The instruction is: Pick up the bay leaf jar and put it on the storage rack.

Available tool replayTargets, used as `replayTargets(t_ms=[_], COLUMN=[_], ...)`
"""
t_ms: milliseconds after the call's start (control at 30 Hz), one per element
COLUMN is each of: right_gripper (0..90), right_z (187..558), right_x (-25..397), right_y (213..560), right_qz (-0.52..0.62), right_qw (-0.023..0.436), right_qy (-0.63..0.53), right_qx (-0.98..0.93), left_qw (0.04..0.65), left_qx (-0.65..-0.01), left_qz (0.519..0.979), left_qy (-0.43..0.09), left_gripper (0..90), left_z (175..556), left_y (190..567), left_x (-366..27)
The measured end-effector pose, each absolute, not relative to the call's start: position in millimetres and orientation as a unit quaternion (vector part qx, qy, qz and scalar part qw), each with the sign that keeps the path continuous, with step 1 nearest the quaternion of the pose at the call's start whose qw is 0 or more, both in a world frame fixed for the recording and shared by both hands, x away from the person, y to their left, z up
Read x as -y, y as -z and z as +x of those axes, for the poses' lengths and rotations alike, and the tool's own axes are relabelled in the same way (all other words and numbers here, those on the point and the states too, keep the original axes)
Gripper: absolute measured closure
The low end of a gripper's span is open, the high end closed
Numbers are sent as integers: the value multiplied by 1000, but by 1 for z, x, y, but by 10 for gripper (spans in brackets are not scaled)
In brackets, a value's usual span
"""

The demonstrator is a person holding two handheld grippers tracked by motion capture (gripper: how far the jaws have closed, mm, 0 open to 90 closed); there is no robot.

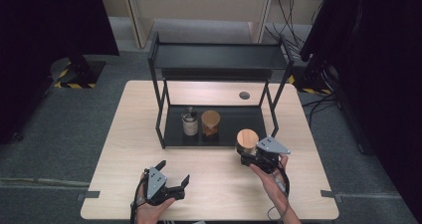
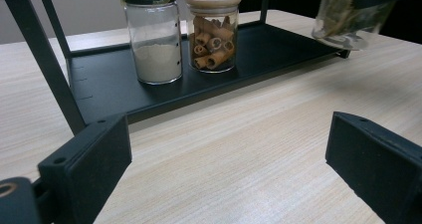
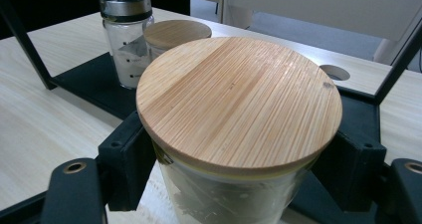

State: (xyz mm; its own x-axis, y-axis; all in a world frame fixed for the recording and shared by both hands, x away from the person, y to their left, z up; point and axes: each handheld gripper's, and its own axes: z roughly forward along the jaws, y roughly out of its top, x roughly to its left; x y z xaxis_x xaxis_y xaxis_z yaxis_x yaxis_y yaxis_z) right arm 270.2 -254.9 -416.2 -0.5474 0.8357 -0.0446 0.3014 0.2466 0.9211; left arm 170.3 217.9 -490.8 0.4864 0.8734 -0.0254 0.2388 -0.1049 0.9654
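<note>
**Ana:** High view is showing the right gripper carrying a glass jar with a wooden lid just in front of the right front corner of the black rack. Its jaws are pinching the jar's glass body under the lid. The step in hand looks like bringing this jar to the rack's lower shelf.

**Ben:** And the left gripper?

**Ana:** It is idling over the table well in front of the rack, jaws spread, gripping nothing.

**Ben:** What is the next move asking for?

**Ana:** Judging from the layout, the person is needing to lift the jar over the shelf's front lip and set it upright in the free space to the right of the cinnamon jar, which is standing just beside the shaker with the metal cap.

**Ben:** Is the left gripper view adding anything?

**Ana:** It is showing the contents: pale powder in the shaker, rolled brown sticks in the cinnamon jar. It is also catching the carried jar tilted and seemingly off the tabletop, though blur is making that uncertain.

**Ben:** And the right gripper view?

**Ana:** It is showing both jaw pads pressing the glass beneath the lid.
</note>
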Motion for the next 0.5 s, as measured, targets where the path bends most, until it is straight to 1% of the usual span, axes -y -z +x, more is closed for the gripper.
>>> replayTargets(t_ms=[500], right_gripper=[253], right_z=[308], right_x=[234], right_y=[414], right_qz=[382], right_qw=[284], right_qy=[-475], right_qx=[-740], left_qw=[528], left_qx=[-412], left_qz=[679], left_qy=[-299], left_gripper=[33], left_z=[171], left_y=[491], left_x=[-218])
